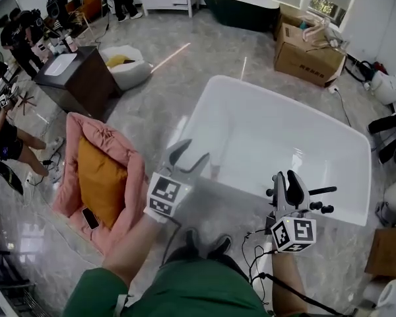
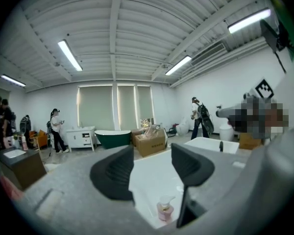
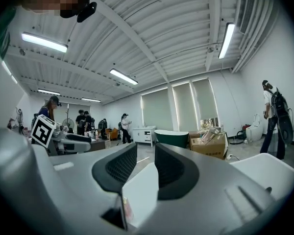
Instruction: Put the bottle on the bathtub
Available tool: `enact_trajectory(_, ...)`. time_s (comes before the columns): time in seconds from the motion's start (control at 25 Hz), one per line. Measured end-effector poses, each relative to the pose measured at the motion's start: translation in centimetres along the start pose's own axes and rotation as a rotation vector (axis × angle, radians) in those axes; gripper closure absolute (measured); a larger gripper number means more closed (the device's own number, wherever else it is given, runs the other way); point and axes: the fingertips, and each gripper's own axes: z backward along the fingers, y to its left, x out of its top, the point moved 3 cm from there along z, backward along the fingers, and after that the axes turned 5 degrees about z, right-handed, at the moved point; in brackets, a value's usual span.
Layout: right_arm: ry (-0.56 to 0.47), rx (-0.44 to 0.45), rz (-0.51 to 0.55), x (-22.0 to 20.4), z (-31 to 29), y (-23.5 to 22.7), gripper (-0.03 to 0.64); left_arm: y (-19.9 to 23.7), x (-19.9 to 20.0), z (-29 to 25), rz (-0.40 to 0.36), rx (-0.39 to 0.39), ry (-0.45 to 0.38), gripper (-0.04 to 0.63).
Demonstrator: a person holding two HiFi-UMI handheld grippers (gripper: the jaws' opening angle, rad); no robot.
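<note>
The white bathtub [image 1: 277, 134] fills the middle of the head view, just ahead of both grippers. A small pink pump bottle [image 2: 164, 211] stands on the tub's white surface low in the left gripper view, below and between the jaws; whether it is on the rim or inside, I cannot tell. A sliver of pink [image 3: 123, 210] shows low in the right gripper view. My left gripper [image 1: 188, 154] is open over the tub's near left rim, holding nothing. My right gripper [image 1: 288, 183] hovers at the near rim further right, its jaws narrowly open and empty.
A pink cushion with an orange pillow [image 1: 102, 177] lies on the floor to the left, a phone [image 1: 89, 218] on it. A dark cabinet [image 1: 79, 78], a cardboard box [image 1: 307, 55] and a dark green tub [image 1: 237, 5] stand beyond. Cables [image 1: 257, 259] trail by my feet. People stand at the back left.
</note>
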Motion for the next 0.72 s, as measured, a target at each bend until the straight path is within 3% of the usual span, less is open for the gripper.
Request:
enact_trajectory(0.32, -0.100, 0.005, 0.046, 4.6, 1.8, 0.6, 0.515, -0.8, 3.1, 2.5, -0.011, 0.019, -0.050, 0.360)
enact_trajectory(0.72, -0.155, 0.017, 0.068, 6.9, 3.1, 0.6, 0.515, -2.3, 5.2, 4.1, -0.017, 0.031, -0.094, 0.362)
